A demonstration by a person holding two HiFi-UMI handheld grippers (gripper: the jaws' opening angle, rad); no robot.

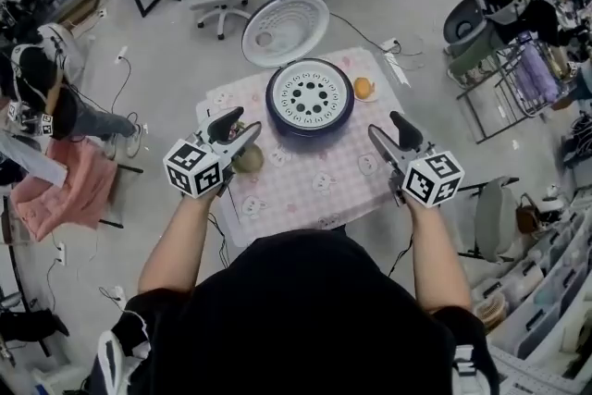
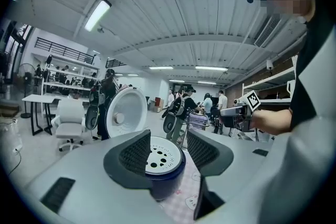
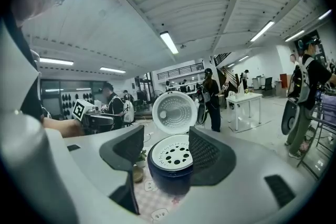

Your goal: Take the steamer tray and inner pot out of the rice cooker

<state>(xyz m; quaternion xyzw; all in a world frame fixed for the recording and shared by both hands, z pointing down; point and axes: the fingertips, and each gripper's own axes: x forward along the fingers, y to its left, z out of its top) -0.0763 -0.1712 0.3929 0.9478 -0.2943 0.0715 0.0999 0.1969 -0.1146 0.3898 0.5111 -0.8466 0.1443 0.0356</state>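
A dark blue rice cooker (image 1: 277,111) stands at the far middle of the table with its white lid (image 1: 285,30) swung open behind it. In its mouth sits the white steamer tray (image 1: 308,94), round and pierced with holes. The inner pot is hidden under it. My left gripper (image 1: 239,127) hovers open at the cooker's near left and my right gripper (image 1: 386,127) open at its near right, both apart from it. The left gripper view frames the tray (image 2: 160,153) between open jaws (image 2: 168,147). The right gripper view does the same with its tray (image 3: 171,152) and jaws (image 3: 167,152).
A pink checked cloth (image 1: 314,185) covers the small table. An orange fruit (image 1: 363,88) lies right of the cooker, and a greenish round object (image 1: 248,159) sits by my left gripper. Office chairs, desks and people stand around on the grey floor.
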